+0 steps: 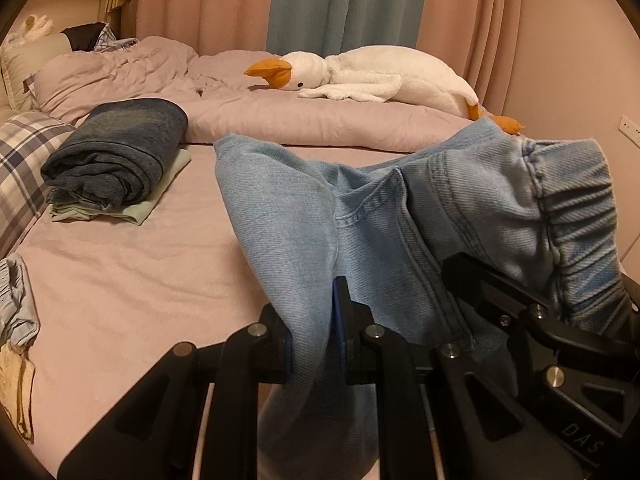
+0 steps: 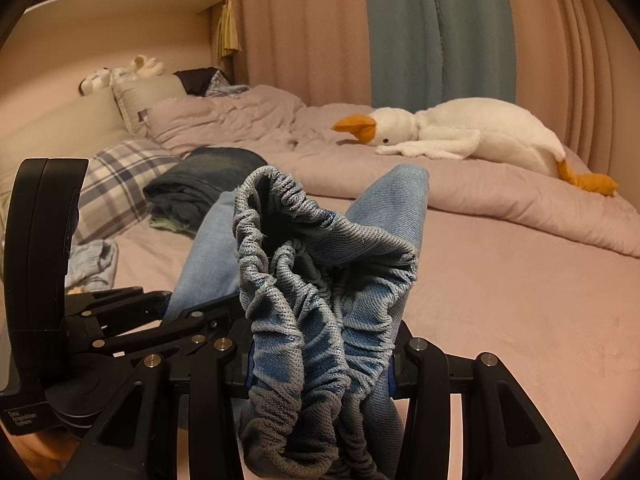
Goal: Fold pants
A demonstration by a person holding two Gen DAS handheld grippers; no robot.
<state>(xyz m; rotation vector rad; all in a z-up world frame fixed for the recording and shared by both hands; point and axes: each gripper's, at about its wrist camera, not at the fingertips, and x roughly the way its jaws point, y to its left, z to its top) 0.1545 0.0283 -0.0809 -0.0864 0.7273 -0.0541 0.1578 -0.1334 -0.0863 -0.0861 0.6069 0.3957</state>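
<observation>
Left wrist view first: we are clamping the left gripper (image 1: pixel 316 344) tight on a thin fold of the light blue jeans (image 1: pixel 288 216), its jaws nearly together with only the denim between them. Just right of that fold, the right gripper (image 1: pixel 560 320) is reaching in beside us, gripping the same garment at the elastic waistband (image 1: pixel 580 216). From the right wrist camera, we are seeing the right gripper (image 2: pixel 320 364) standing at a middling width, pinching a thick gathered bunch of that waistband (image 2: pixel 320 280), with the left gripper (image 2: pixel 168 308) close on the jeans' left side. So the jeans are hanging raised between both tools, above the pink sheet of the bed (image 1: pixel 120 280).

Beyond the jeans to the left, we are looking at a stack of folded clothes (image 1: pixel 116 156) topped by a dark denim piece, with a plaid pillow (image 1: pixel 24 160) further left. Behind the jeans, a crumpled duvet (image 1: pixel 280 112) is lying across the bed, and a white plush goose (image 1: pixel 380 76) is resting on it.

To do this well, we are judging that both grips should stay firm while we are spreading the waistband apart, keeping the cloth taut and level, and laying it on the bare sheet short of the stack, so no wrinkle gets trapped.
</observation>
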